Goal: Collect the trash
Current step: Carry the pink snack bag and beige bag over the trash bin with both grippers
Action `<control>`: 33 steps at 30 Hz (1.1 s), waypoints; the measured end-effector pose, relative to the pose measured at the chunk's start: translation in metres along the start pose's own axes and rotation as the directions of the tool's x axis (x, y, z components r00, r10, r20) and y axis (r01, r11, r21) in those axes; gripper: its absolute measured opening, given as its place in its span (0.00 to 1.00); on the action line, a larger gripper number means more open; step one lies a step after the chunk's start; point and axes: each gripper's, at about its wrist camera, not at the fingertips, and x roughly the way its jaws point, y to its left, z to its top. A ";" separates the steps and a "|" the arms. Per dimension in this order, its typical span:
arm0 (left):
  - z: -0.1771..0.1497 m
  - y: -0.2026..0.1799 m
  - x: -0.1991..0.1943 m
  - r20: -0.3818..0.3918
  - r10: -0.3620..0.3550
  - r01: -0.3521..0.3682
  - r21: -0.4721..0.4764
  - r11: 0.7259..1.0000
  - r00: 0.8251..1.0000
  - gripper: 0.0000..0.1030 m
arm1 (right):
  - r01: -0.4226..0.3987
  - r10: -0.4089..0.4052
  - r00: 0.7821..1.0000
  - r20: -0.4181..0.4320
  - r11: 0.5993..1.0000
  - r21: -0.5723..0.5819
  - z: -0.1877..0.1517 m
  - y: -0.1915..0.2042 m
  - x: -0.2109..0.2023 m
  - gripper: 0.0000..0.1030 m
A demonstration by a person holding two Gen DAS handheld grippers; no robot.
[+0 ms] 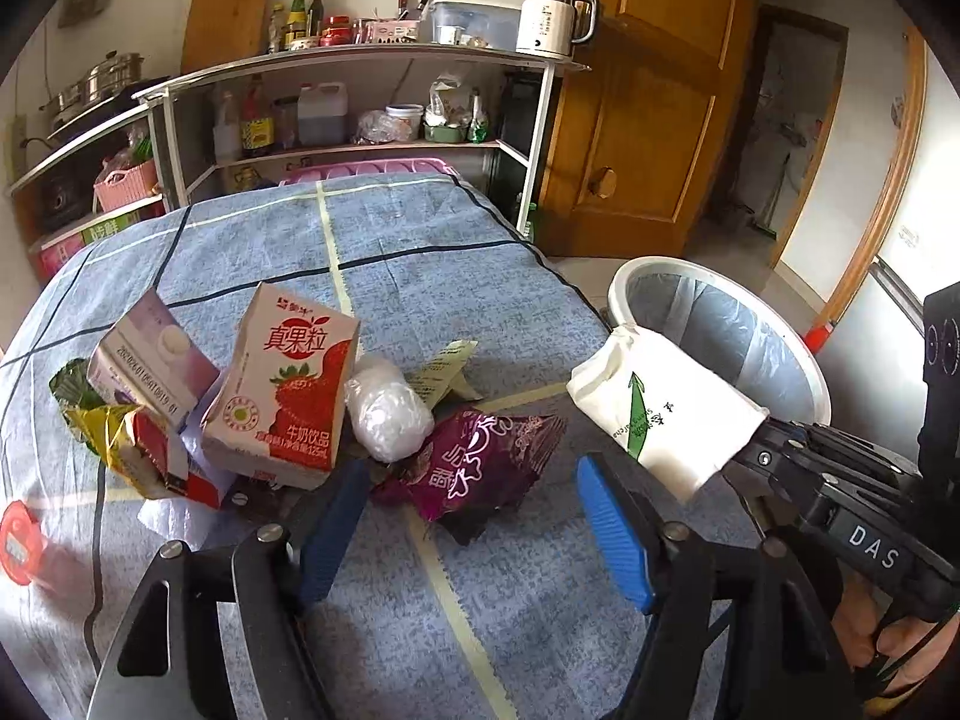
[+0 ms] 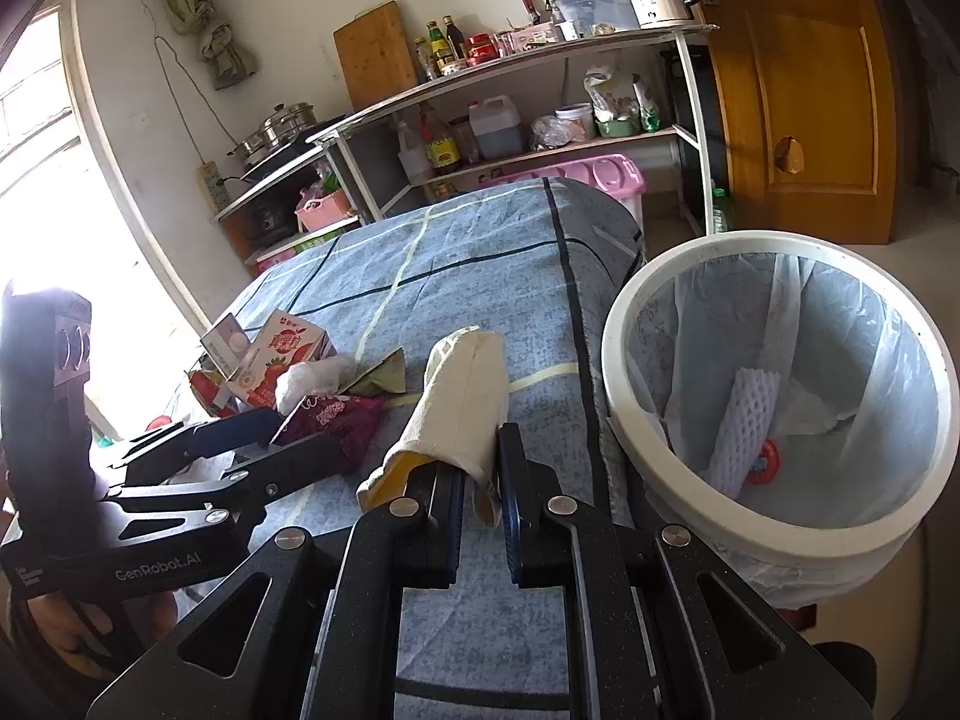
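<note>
My right gripper (image 2: 480, 480) is shut on a crumpled white paper cup (image 2: 462, 396), held above the table's right edge beside the white trash bin (image 2: 624, 324); the cup also shows in the left wrist view (image 1: 660, 408). My left gripper (image 1: 474, 510) is open and empty, its blue pads either side of a purple snack wrapper (image 1: 480, 456). Beyond the wrapper lie a strawberry milk carton (image 1: 288, 384), a clear plastic wad (image 1: 387, 408), a purple-white carton (image 1: 150, 360) and a yellow-red wrapper (image 1: 138, 450).
The bin (image 1: 624, 282) is lined with a plastic bag and holds a white foam net (image 2: 744, 426) and other scraps. A blue checked cloth (image 1: 420, 252) covers the table. Kitchen shelves (image 1: 360, 60) stand behind it and a wooden door (image 1: 648, 90) at the right.
</note>
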 end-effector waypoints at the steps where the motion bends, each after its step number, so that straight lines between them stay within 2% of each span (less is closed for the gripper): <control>1: 0.002 -0.001 0.002 -0.005 0.000 0.000 0.010 1.000 1.000 0.70 | 0.001 -0.001 1.000 0.000 1.000 0.003 0.000 -0.001 0.000 0.11; 6: 0.002 0.000 0.016 -0.031 -0.001 0.001 -0.013 1.000 1.000 0.69 | -0.001 0.001 1.000 -0.001 1.000 0.008 0.000 -0.003 -0.001 0.11; 9: 0.002 0.000 0.021 -0.041 0.020 -0.020 -0.011 1.000 0.999 0.48 | -0.004 0.004 1.000 -0.002 1.000 0.010 0.000 -0.003 -0.002 0.11; 17: 0.004 -0.003 0.015 -0.040 -0.004 0.004 -0.015 1.000 0.999 0.39 | -0.010 0.010 1.000 0.003 1.000 0.021 0.001 -0.006 -0.004 0.11; 20: 0.005 -0.006 0.007 -0.028 -0.018 0.018 -0.016 1.000 0.999 0.29 | -0.009 0.009 1.000 0.018 1.000 0.029 0.004 -0.011 -0.010 0.11; 33: 0.021 -0.038 -0.018 0.032 -0.068 0.068 0.022 0.997 0.997 0.27 | 0.019 -0.024 0.997 0.080 0.998 0.063 0.013 -0.034 -0.042 0.11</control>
